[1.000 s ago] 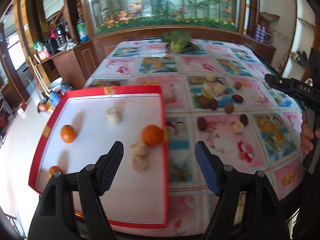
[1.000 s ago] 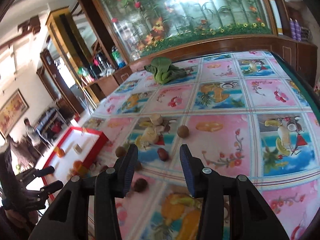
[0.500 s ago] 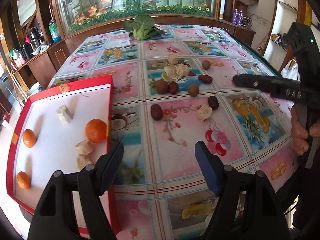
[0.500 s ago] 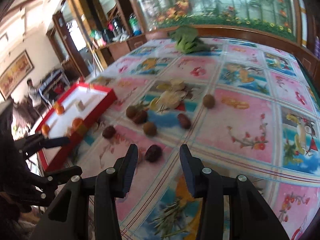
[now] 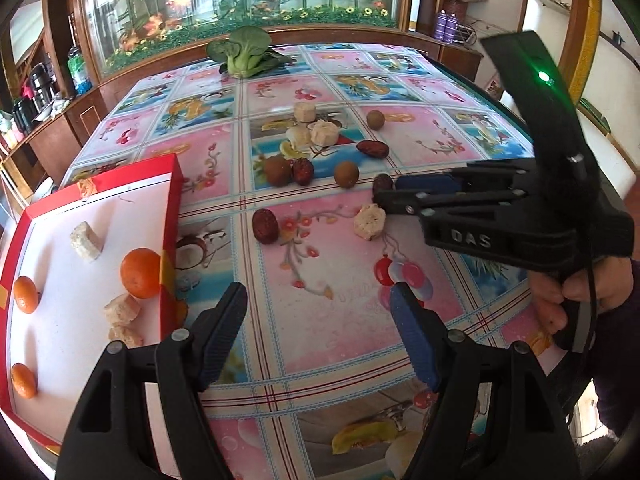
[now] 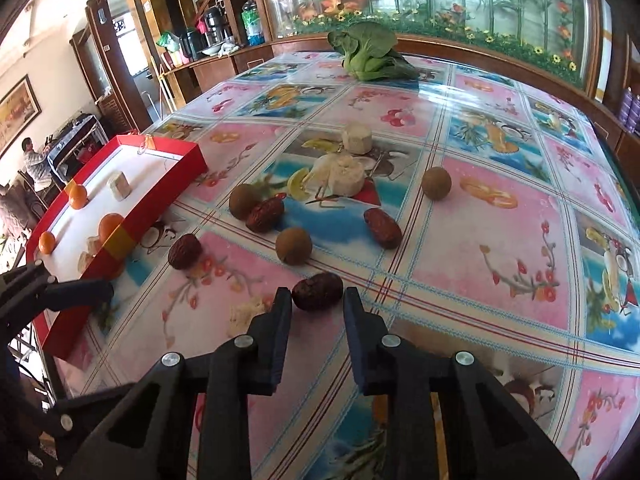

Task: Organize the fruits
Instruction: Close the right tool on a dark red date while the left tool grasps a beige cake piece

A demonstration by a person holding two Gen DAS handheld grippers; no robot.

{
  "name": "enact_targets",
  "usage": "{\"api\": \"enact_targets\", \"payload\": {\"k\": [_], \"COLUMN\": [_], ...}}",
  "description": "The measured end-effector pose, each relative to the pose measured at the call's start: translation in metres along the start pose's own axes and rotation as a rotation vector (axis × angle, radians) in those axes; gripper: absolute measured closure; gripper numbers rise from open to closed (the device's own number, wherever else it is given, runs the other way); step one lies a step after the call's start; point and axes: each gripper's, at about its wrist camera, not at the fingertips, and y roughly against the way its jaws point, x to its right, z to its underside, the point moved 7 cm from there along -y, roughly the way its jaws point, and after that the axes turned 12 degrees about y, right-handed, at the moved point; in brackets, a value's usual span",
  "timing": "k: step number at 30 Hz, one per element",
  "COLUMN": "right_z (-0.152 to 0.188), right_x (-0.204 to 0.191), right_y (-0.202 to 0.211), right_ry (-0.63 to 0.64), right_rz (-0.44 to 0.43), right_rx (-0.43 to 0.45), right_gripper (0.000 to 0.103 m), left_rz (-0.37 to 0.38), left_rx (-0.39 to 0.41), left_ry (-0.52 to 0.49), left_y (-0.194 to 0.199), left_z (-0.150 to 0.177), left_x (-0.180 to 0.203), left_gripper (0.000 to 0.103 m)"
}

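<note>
On the bench [image 6: 500, 240], dates, longans and banana pieces are still lying loose while the red tray [image 5: 170, 216] is holding several; the right tool [image 6: 316, 300] has just been closing around a date [image 6: 317, 291], and the left tool [image 5: 318, 320] is hanging open, empty.

I count three oranges [image 5: 141, 267] in the red tray [image 5: 173, 184] at the left, along with three pale banana chunks [image 5: 85, 240]. Out on the table [image 5: 320, 320] there are four more banana chunks [image 5: 370, 222], four dark red dates [image 5: 265, 226] and three round brown longans [image 5: 346, 174]. One leafy green vegetable [image 5: 242, 52] sits at the far edge. Two grippers are in view.
</note>
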Motion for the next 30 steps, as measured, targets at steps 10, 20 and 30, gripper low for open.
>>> {"api": "enact_targets", "payload": {"k": [10,20,30], "right_z": [-0.002,0.0,-0.005], "right_x": [0.007,0.06,0.061], "right_y": [-0.001,0.026,0.032], "right_ry": [-0.054,-0.292,-0.296], "right_rz": [-0.04,-0.048,-0.046], "right_rx": [0.006,0.09,0.125], "right_gripper": [0.078,0.078,0.078], "left_rz": [0.027,0.047,0.064], "left_rx": [-0.004,-0.039,-0.081], "left_ry": [-0.018,-0.064,-0.035], "left_y": [-0.006,-0.035,-0.061], "left_z": [-0.01,-0.027,-0.035], "left_x": [0.01,0.035,0.044], "left_gripper": [0.029,0.029,0.068]}}
